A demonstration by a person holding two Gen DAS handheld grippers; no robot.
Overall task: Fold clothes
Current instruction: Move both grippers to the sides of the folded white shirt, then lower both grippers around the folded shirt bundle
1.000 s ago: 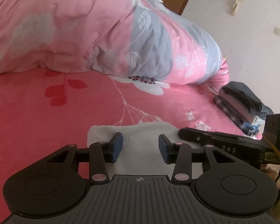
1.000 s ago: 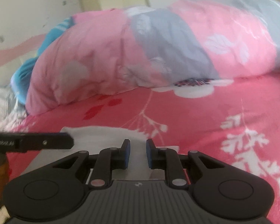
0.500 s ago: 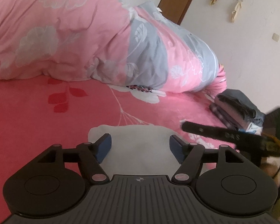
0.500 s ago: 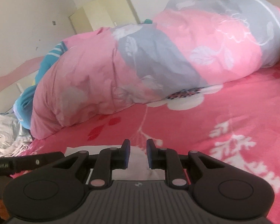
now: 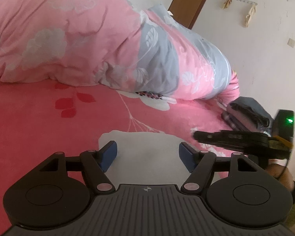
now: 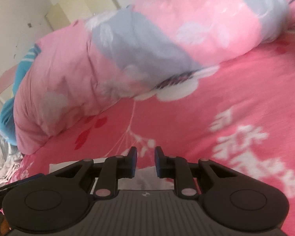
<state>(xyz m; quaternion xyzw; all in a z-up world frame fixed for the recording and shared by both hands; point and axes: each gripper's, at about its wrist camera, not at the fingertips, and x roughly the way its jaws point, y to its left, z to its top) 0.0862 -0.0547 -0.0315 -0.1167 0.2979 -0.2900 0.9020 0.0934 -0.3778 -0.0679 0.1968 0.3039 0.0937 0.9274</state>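
Left tool [image 5: 147, 155]: jaws spread wide, released, hovering over the white garment [image 5: 147, 157], which lies flat on the pink bed sheet [image 5: 29, 127]. Likely just let go so the fold stays put. Rolled quilt [image 5: 88, 39] sits behind, well apart. Right tool [image 6: 145, 161]: narrow gap between pads, nothing pinched, garment edge just under it; view is motion-blurred. Dark folded stack [image 5: 247, 112] at the bed's right edge, probably finished pieces. No containers visible.

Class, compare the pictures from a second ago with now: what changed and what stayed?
The left gripper opened wide over the white cloth, letting go. The right gripper lifted and swung right, its gap unchanged. The cloth, quilt and dark folded pile stayed put.
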